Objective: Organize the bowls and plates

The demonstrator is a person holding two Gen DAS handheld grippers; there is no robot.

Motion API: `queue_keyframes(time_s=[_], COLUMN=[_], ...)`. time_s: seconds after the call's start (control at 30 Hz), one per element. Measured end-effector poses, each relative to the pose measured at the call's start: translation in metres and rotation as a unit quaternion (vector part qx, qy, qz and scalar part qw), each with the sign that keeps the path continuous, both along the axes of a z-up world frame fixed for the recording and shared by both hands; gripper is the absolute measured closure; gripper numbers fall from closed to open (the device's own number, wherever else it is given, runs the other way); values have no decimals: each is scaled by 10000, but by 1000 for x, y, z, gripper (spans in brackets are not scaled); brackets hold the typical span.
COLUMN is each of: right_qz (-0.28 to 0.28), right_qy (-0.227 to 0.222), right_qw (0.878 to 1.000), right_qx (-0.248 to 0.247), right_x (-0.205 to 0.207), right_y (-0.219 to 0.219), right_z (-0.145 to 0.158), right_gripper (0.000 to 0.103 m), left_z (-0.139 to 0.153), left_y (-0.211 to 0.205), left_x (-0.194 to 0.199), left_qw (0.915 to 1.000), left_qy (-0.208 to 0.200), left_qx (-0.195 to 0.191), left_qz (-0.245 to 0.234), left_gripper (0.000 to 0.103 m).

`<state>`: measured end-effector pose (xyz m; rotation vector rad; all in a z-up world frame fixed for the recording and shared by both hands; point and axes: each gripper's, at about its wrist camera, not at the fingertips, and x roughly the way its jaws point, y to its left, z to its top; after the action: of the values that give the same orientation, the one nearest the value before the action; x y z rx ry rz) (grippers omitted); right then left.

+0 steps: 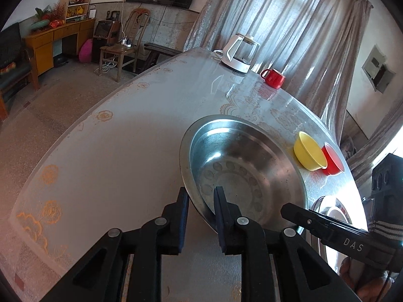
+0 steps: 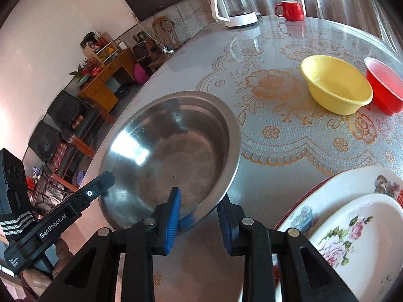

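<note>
A steel bowl sits on the table; it also shows in the right wrist view. My left gripper straddles its near left rim with the jaws apart. My right gripper straddles the near right rim, also with a gap on both sides. A yellow bowl and a red bowl stand side by side beyond it. Two stacked floral plates lie at the right.
A white kettle and a red mug stand at the table's far edge. The table has a glossy floral cover. Chairs, a desk and a wall screen are across the room to the left.
</note>
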<state>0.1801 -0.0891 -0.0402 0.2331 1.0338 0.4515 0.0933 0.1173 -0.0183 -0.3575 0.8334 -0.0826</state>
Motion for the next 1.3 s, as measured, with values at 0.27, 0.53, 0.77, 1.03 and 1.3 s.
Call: queue_keyframes(time_s=[0.27, 0.53, 0.77, 1.03, 1.3], right_qz=[140, -256, -1100, -1996, -2267], right_qy=[-20, -402, -575, -655, -366], right_qw=[9999, 9982, 9896, 9757, 9709], right_qx=[83, 357, 725, 624, 687], right_x=[-13, -24, -22, 4, 55], right_y=[2, -42, -111, -173, -192], right_z=[0, 16, 24, 28, 18], right_gripper=[69, 59, 59, 76, 76], left_z=[5, 26, 49, 59, 42], left_y=[2, 2, -44, -123, -174], left_x=[-12, -14, 17, 74, 137], left_qw=[10000, 9993, 9972, 9912, 9887], left_qy=[29, -296, -397, -247, 188], left_qx=[20, 236, 305, 410, 200], left_qz=[-9, 52, -552, -1235, -1472], left_gripper=[81, 70, 62, 62, 62])
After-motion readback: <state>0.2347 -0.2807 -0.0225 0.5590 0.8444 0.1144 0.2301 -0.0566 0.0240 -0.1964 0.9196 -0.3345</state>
